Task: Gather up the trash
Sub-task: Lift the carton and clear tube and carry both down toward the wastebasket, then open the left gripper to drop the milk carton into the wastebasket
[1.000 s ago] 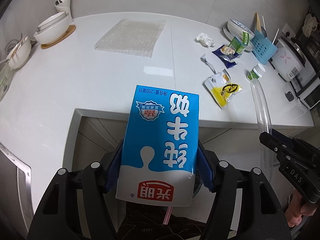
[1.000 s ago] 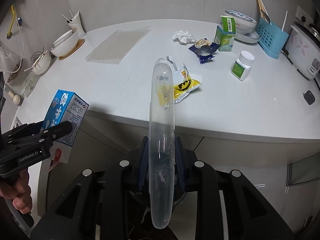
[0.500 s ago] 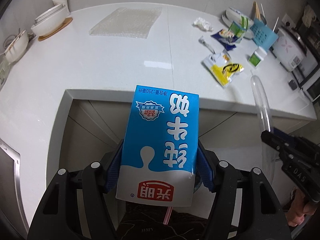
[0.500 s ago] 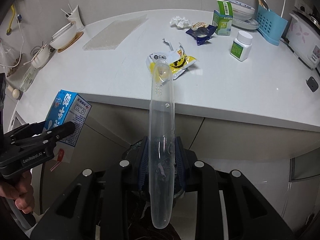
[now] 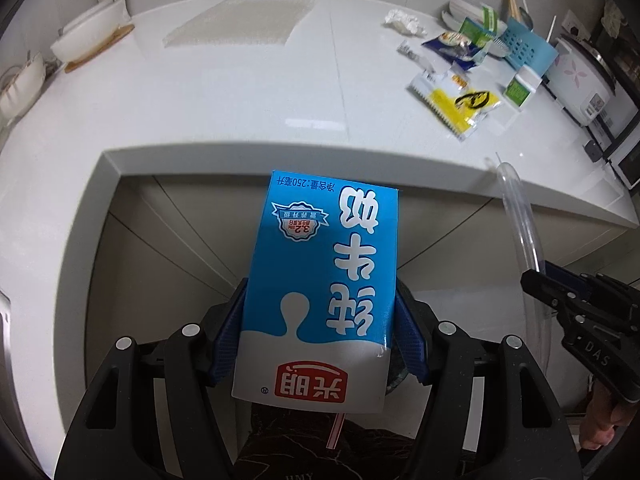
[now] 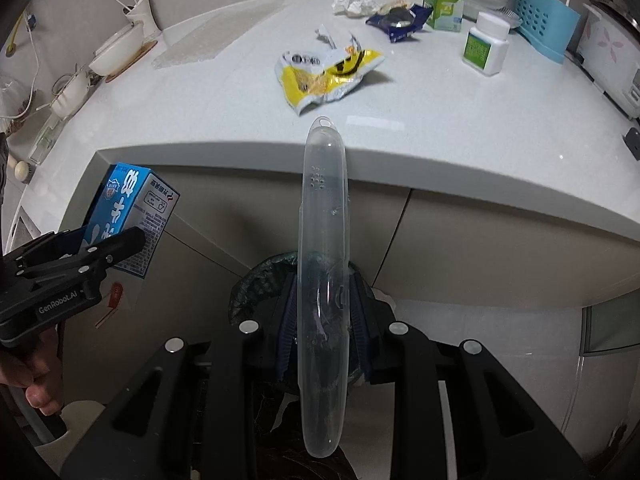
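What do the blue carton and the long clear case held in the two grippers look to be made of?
Blue carton: likely coated paperboard, with sharp folded edges, flat printed faces and a slight sheen. Long clear case: probably rigid translucent plastic, since the background shows through it and it has moulded vent holes, a rounded end and keeps its shape in the grip.
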Demonstrator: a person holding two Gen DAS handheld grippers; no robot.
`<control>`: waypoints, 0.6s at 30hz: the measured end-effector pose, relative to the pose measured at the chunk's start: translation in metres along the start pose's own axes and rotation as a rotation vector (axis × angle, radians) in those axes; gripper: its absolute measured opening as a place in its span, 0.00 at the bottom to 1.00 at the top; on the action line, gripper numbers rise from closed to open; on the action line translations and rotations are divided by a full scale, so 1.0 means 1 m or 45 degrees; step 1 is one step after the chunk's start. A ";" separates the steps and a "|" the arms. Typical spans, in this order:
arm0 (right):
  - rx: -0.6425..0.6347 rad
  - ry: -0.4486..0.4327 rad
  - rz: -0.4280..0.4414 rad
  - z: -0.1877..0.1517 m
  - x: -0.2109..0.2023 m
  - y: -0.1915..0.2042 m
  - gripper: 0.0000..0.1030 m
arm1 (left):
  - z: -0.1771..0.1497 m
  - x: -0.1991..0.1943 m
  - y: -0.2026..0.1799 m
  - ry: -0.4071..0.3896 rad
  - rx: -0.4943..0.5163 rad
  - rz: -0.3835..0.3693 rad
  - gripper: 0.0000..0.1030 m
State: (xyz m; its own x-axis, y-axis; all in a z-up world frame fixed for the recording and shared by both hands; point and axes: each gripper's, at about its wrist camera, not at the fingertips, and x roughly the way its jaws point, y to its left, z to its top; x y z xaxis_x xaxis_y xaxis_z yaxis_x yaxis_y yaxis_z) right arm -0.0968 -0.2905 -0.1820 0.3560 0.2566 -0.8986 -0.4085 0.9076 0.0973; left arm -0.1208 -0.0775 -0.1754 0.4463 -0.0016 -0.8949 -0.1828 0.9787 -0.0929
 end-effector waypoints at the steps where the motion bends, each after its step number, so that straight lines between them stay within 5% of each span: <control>1: -0.004 0.005 -0.006 -0.002 0.003 -0.001 0.24 | -0.002 0.003 0.001 0.002 0.000 0.002 0.62; 18: -0.004 0.078 -0.004 -0.023 0.052 -0.009 0.24 | -0.023 0.047 -0.001 -0.012 0.056 -0.004 0.62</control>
State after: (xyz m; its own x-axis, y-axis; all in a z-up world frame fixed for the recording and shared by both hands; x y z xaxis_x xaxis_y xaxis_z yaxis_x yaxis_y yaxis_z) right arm -0.0935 -0.2925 -0.2396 0.3049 0.2328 -0.9235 -0.4104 0.9071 0.0932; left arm -0.1201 -0.0831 -0.2275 0.4552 -0.0032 -0.8904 -0.1425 0.9869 -0.0763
